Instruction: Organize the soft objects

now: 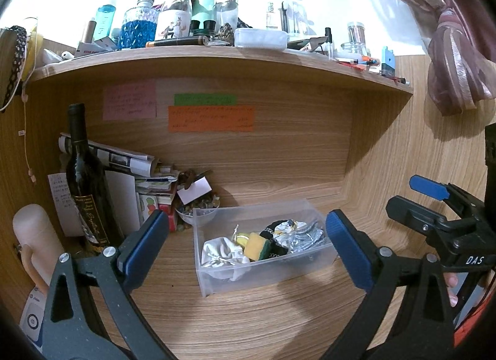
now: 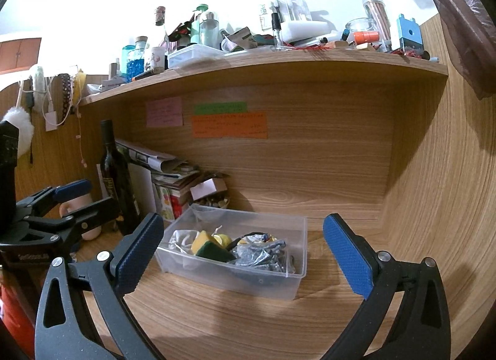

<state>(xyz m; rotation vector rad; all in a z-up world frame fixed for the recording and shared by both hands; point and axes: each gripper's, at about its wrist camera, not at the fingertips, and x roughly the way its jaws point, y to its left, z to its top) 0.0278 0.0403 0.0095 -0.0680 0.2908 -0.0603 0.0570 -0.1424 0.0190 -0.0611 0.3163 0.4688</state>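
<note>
A clear plastic bin [image 1: 217,279] [image 2: 279,285] stands on the wooden desk under a shelf. In it lie a white drawstring pouch [image 1: 221,254] [image 2: 183,240], a yellow-and-green sponge [image 1: 256,246] [image 2: 207,246], a black patterned cloth [image 1: 272,237] and a silver crinkled pouch [image 1: 302,234] [image 2: 263,256]. My left gripper [image 1: 248,248] is open and empty, held in front of the bin. My right gripper [image 2: 243,254] is open and empty, also in front of the bin. Each gripper shows in the other's view, the right one [image 1: 434,205] and the left one [image 2: 62,205].
A dark wine bottle [image 1: 83,180] [image 2: 116,180], stacked papers and boxes [image 1: 148,180] and a bowl of small stones [image 1: 198,208] stand left of the bin. A cluttered shelf [image 1: 217,53] [image 2: 279,59] hangs overhead. A curtain [image 1: 455,59] hangs at right.
</note>
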